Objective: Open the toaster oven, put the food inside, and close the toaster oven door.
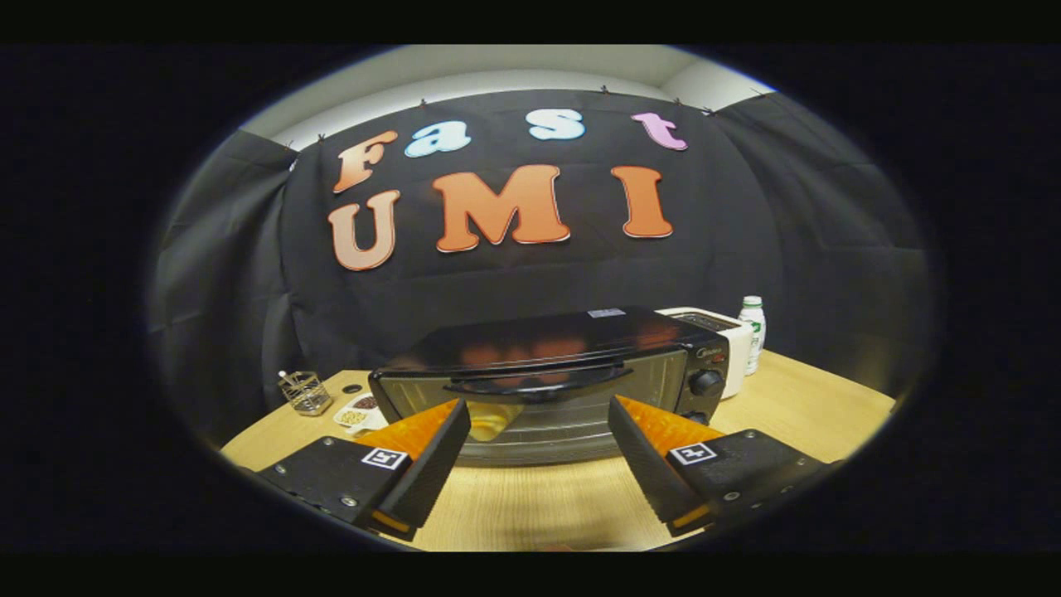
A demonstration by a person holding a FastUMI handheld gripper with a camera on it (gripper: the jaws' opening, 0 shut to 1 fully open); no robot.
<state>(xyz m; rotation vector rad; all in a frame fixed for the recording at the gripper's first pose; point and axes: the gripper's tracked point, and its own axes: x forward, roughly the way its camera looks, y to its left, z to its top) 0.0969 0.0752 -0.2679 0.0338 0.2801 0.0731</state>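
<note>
The gripper [539, 414] has its fingers spread wide, holding nothing; the toaster oven [551, 377] sits mid-frame just beyond them — door shut, handle [537, 380] between the fingertips. A small dish [358, 412] of food lies left of the oven on the wooden table [812, 398].

Fingers [454, 427] hide the toaster oven's [547, 373] lower corners.

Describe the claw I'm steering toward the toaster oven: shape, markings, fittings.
The claw is two wedge-shaped fingers, open, with ribbed inner faces, tapering toward the toaster oven. Each sits on a flat block fixed with small screws and carries a square black-and-white marker. No cables are visible.
</note>
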